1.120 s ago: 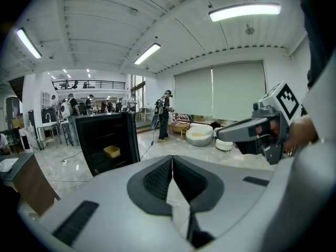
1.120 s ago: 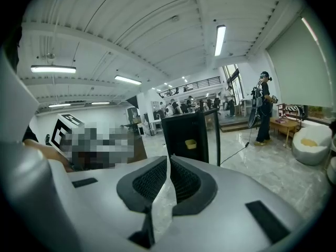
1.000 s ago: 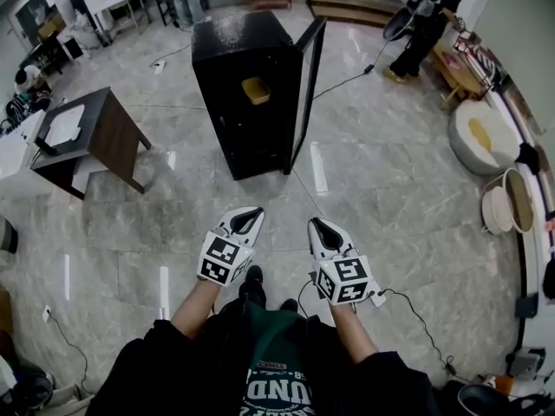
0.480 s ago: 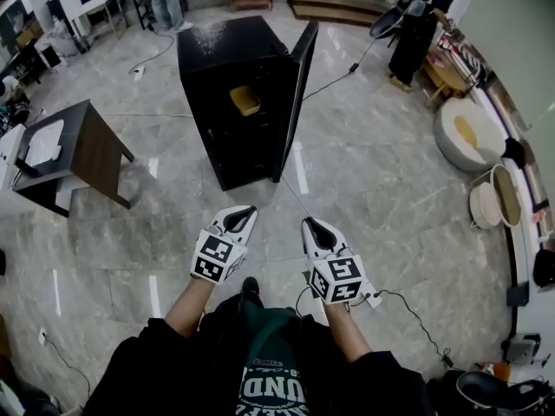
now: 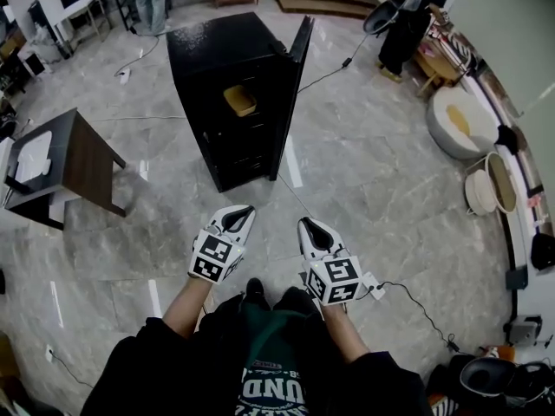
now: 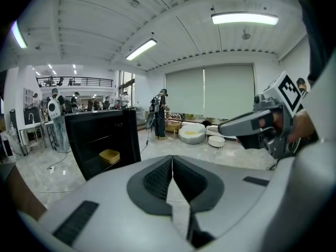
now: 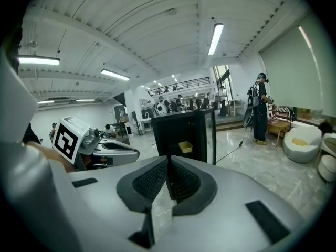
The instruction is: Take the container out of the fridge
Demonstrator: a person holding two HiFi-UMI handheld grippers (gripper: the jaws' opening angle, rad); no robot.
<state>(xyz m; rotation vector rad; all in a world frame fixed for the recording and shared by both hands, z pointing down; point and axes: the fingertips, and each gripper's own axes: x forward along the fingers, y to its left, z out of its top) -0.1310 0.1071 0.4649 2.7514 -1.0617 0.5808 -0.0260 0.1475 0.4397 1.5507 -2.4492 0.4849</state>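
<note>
While the white left gripper (image 5: 243,212) and white right gripper (image 5: 310,225) hover, jaws pressed together, a yellow square container (image 5: 240,100) sits in the black open fridge (image 5: 217,50) at 12 o'clock.

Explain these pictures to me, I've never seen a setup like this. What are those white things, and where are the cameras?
There is no robot here. A person stands on a shiny floor holding a white tool in each hand: the left tongs and the right tongs. The cubes with black squares are part of those tools. The top-down picture comes from a camera on the person's head. The two rounded pictures come from cameras riding on each tool, looking along its tips. Both tongs are closed and hold nothing. Ahead stands a black fridge with its door open; a yellow container sits on a shelf inside. A dark table stands to its left.
</note>
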